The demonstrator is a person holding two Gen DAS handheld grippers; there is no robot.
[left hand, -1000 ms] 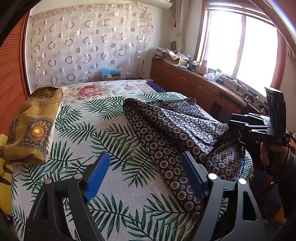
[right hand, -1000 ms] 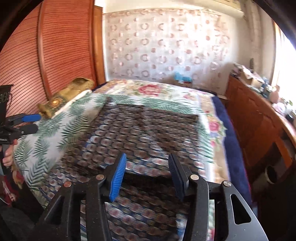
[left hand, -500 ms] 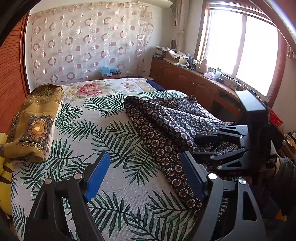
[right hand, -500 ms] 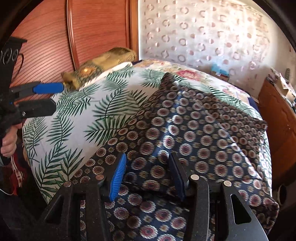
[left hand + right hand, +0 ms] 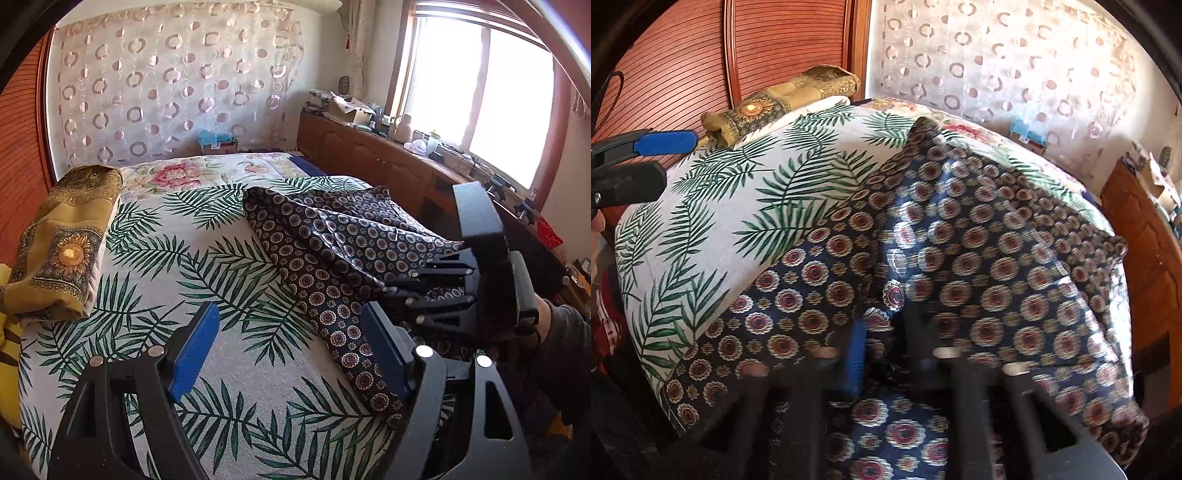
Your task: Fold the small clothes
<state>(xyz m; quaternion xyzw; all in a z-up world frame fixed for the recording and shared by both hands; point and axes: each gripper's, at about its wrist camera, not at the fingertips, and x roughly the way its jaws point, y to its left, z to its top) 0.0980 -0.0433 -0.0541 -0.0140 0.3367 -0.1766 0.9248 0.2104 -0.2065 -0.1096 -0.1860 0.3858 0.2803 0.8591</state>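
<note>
Garment (image 5: 960, 258) edge pinched in right tool (image 5: 882, 332), jaws just closed, for folding; left tool (image 5: 288, 350) wide open, empty, waiting.

No legible text, labels, brands or numbers in either view; items on the sideboard are too small to read.

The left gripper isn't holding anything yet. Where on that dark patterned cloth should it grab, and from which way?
Probably the cloth's loose near corner, lying flat on the bed just ahead of the open left gripper. Coming from the bed's near edge, one finger could slide under that thin hem. The right gripper has just closed on a raised fold beside it.
</note>
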